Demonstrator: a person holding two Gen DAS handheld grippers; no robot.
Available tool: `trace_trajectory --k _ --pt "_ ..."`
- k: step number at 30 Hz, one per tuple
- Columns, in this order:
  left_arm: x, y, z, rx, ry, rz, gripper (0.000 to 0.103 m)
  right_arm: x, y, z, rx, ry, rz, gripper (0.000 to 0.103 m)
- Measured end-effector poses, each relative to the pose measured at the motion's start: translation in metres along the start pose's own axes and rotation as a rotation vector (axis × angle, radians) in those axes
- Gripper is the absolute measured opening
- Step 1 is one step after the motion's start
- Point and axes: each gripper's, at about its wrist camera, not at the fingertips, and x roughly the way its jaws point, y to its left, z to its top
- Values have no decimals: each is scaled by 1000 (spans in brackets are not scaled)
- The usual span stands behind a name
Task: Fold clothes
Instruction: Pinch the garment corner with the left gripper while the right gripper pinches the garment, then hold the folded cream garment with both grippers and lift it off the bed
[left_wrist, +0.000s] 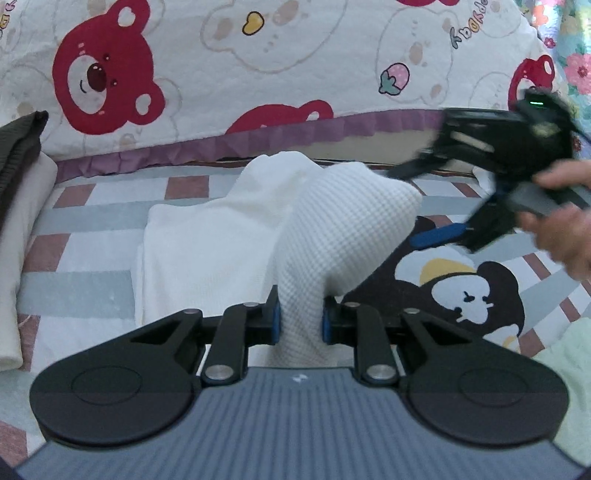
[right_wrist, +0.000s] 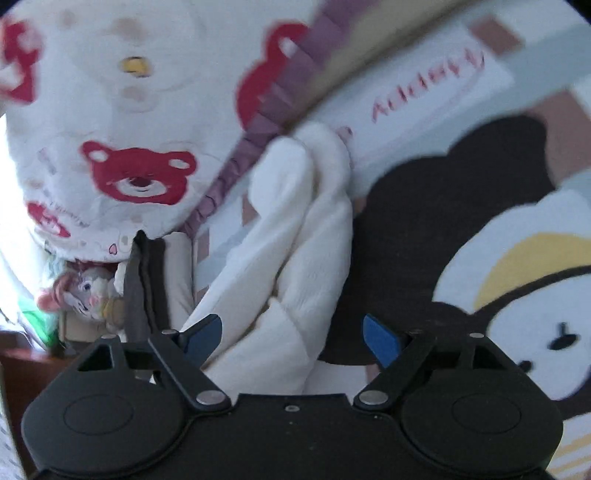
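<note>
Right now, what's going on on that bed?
A person is folding a white waffle-knit garment on a checked bedsheet with a dark cartoon print, using two handheld grippers. The left gripper is clamped on a bunched section of the fabric and holds it raised. The right gripper is wide open and pinches nothing, though cloth lies under its jaws; the person's hand carries it to the right of the garment. A bear-print quilt lies behind.

The bear quilt (left_wrist: 295, 74) carries coloured lettering at far right, upside down and not surely readable. The checked sheet (right_wrist: 424, 122) bears a line of red script, too blurred to read. Nothing else carries text.
</note>
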Motion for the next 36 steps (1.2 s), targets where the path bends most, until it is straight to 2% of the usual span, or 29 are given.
trace_trajectory --k 3,6,8,12,17,22,26,28,29,30,32,34,36 --pt "1 -2 -1 17 2 1 19 23 -3 18 56 61 32 87" --pt "1 -2 -2 23 1 1 19 45 -3 31 82 116 -22 87" --pt "1 -3 -4 34 4 -1 19 51 1 34 73 116 -63 87" --pt "2 -6 -6 60 8 1 19 61 6 41 39 125 -89 87" --pt "3 -8 -10 90 14 7 19 63 11 53 27 105 -90 87" --pt "3 -3 -10 57 22 -9 20 76 19 53 -51 156 -158 87" --pt "4 -1 -11 48 18 2 21 84 11 52 -78 172 -142 87" --pt "5 -1 -10 48 15 7 21 82 2 51 -69 161 -123 81" --pt "4 -1 -10 50 13 5 21 80 -1 50 -59 147 -109 67" --pt "5 -1 -10 55 11 5 21 76 -2 48 -62 126 -96 47" --pt "3 -4 -13 80 4 6 21 66 2 45 -113 89 -91 42" --pt "2 -10 -15 108 9 -5 21 61 7 44 -161 77 -98 42" --pt "3 -18 -20 146 20 -21 21 57 6 47 -146 86 -102 49"
